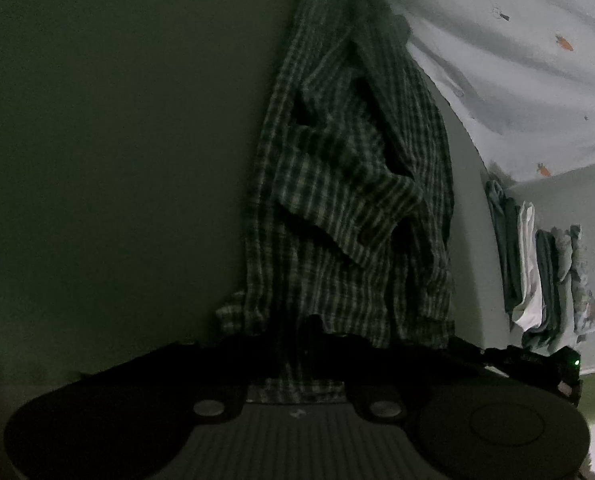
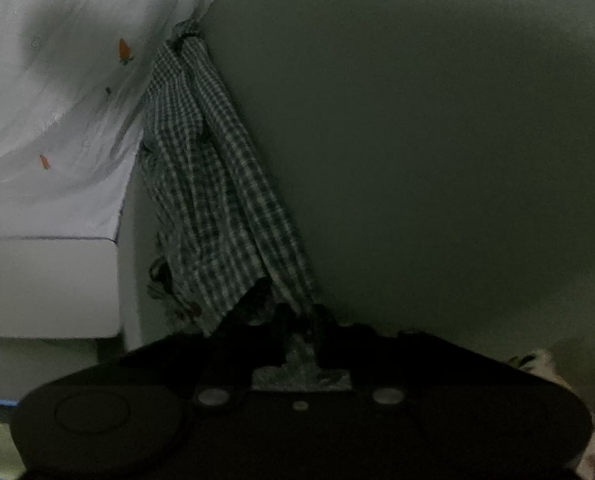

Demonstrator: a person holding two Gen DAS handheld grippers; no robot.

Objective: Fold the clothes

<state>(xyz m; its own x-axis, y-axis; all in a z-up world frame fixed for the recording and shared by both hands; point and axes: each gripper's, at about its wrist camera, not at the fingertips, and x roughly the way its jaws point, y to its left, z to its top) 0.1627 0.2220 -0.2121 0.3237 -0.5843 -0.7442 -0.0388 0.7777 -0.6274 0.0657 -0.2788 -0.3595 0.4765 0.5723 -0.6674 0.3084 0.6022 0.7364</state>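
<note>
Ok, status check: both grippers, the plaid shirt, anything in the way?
Left gripper shut on plaid shirt hem. Right gripper shut on the same shirt, bunched end. Shirt stretched across grey table. Folded pile off to the side, nothing blocking.

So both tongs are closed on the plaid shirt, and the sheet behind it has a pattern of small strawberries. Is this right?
Not quite. The small orange shapes on the white sheet are carrots, not strawberries; both wrist views show them. The rest holds: the left tongs and the right tongs are each closed on the plaid shirt.
</note>
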